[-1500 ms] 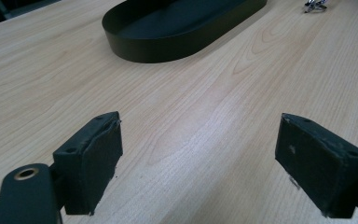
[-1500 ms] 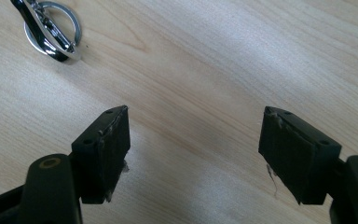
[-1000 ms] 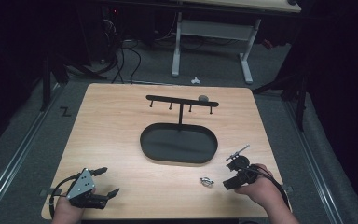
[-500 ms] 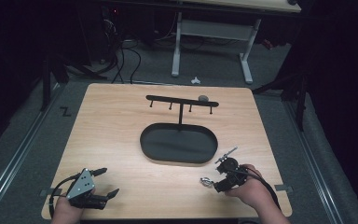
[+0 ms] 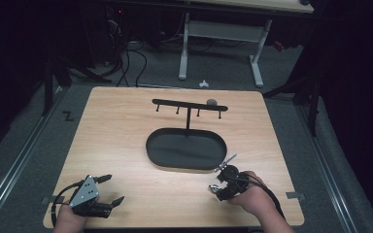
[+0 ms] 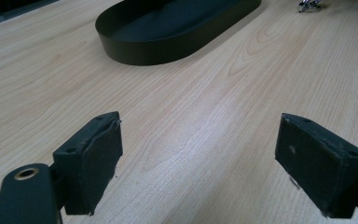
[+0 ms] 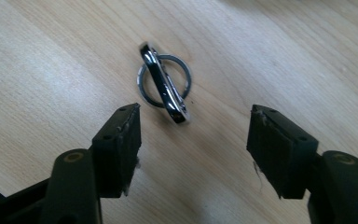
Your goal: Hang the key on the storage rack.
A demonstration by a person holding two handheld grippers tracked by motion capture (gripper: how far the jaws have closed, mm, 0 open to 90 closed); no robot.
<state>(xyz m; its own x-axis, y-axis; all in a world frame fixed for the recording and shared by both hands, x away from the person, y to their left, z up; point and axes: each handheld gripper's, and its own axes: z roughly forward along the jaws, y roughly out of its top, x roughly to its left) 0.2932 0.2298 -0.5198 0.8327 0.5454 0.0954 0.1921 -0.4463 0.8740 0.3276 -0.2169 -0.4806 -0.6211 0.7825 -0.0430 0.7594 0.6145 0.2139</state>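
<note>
I have my right gripper [image 7: 193,140] poised low over the small shiny metal carabiner clip with its round steel key ring [image 7: 164,83], which lies flat on the pale wood-grain table [image 5: 126,126] near my right front corner, just in front of the black oval metal tray [image 5: 186,149]. My right fingers [image 7: 121,140] stand wide apart and hold nothing; the clip sits just ahead of them and a little toward my left-hand pad in the right gripper view, not yet between them. My left gripper [image 5: 97,194] rests near the left front corner of the table, its fingers [image 6: 91,156] also spread wide and empty, with bare wood between them.

As I judge it, I am at the approach, about to pick the clip up. Behind the tray stands a thin black T-shaped rack with small pegs [image 5: 189,106], which may be where the clip belongs, though from the high view I cannot be sure. Next I should ease forward and slightly left until the clip's upright edge lies between my pads, then close. It is thin and slick, so a shallow pinch could flick it away.
</note>
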